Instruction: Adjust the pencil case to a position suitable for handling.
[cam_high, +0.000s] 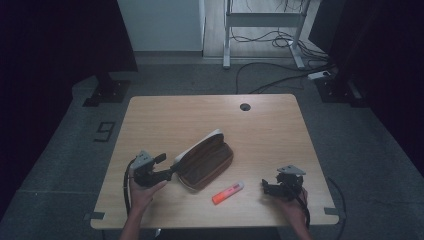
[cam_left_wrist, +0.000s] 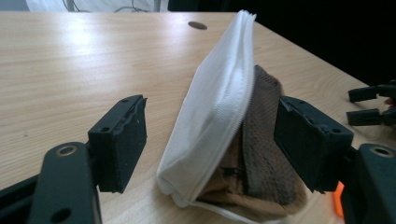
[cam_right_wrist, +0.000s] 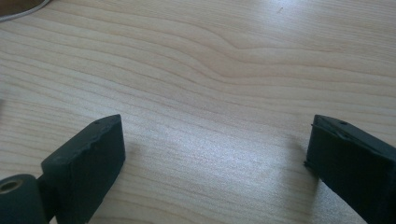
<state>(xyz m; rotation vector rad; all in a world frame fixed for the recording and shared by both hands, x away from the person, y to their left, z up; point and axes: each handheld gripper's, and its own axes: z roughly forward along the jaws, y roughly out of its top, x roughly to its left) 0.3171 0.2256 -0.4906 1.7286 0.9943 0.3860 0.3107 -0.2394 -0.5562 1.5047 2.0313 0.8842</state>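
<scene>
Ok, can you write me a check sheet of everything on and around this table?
Surface: wooden table, round cable hole.
Job's things: brown pencil case with white edge, lying at mid-table; orange highlighter beside it, apart.
Clutter: nothing seen.
Grippers: left gripper open, jaws either side of the case's end, not pressing; right gripper open over bare wood.
Cables: one trails from each gripper; more on the floor.
Surroundings: grey carpet, desk frame, dark stands.

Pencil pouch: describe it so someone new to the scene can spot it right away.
On the light wooden table, look just left of centre on the near half, right beside the left hand-held gripper. The pouch lies there at a slant, unzipped, brown mesh outside with a white inner edge standing up. Its only near neighbour is a small orange highlighter.
</scene>
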